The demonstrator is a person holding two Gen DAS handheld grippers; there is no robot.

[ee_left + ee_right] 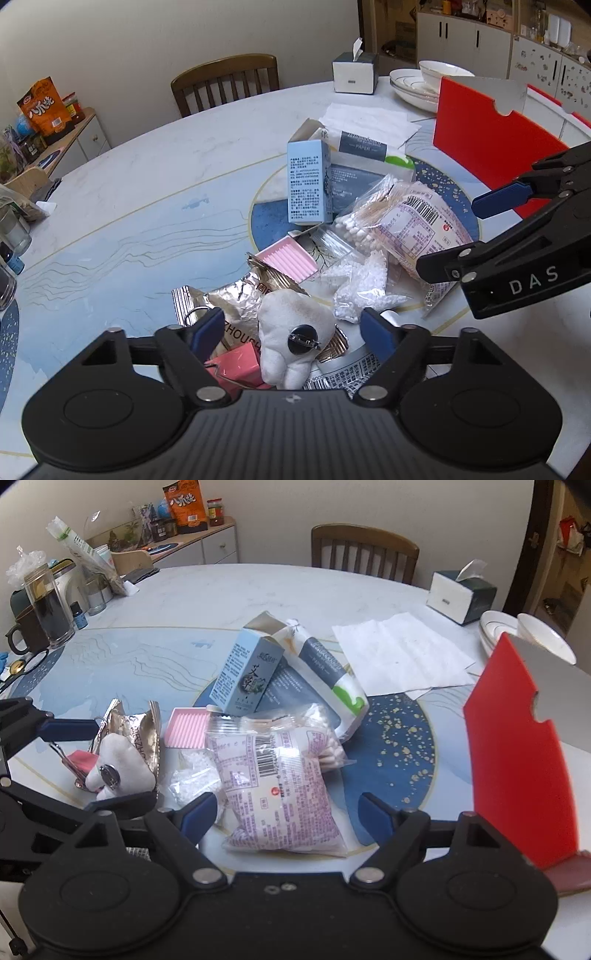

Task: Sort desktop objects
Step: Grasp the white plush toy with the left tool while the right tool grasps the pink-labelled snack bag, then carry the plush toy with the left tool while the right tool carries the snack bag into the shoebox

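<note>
Between the left gripper (295,334) fingers: white plush (291,332). Ahead: pink ribbed tray (288,258), light-blue box (306,181), silver foil packet (229,299). Right: red divider (491,147).

Heap at table centre: upright pale-blue carton (242,674); flat pink ribbed tray (186,726); clear bag of cotton swabs (364,218); pink-printed packet (284,794); crumpled foil wrapper (146,731); white plush tooth (291,336) with round pin-back; grey-labelled tissue pack (328,672).

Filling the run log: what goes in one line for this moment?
left tool: open, around plush tooth | right tool: open, at snack bag | nothing lifted
</note>
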